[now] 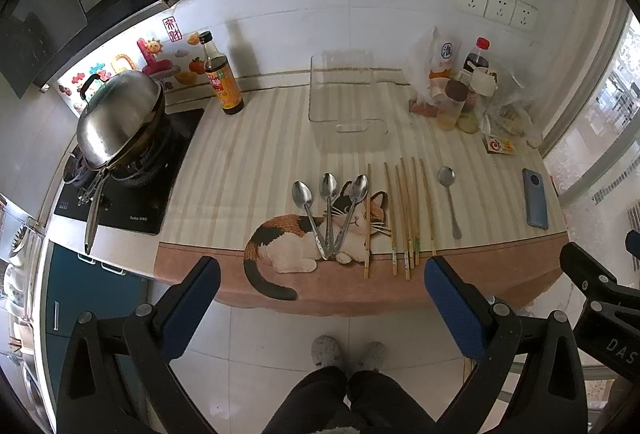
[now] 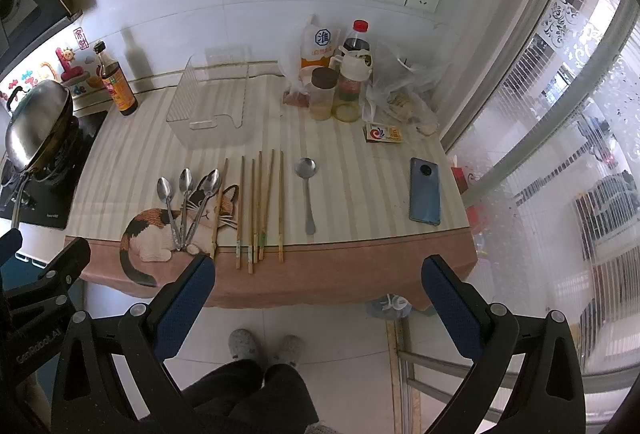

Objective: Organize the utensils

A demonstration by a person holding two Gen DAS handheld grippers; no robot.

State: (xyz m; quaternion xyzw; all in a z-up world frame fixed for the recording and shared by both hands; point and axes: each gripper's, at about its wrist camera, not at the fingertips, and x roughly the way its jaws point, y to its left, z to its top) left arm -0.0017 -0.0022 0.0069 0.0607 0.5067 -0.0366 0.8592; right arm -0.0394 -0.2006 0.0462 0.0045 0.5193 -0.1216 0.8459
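Your right gripper (image 2: pixel 318 288) hangs above the near edge of the striped counter mat with the cat picture (image 2: pixel 360 194), its blue-padded jaws spread wide with nothing between them. Three steel spoons (image 2: pixel 187 206) fan out over the cat, their handles meeting at its paws. Just right of them lie the wooden chopsticks (image 2: pixel 260 206), roughly parallel, then a single steel spoon (image 2: pixel 307 194). A clear plastic tray (image 2: pixel 210 106) sits behind them, and a blue phone (image 2: pixel 425 190) lies well to the right.
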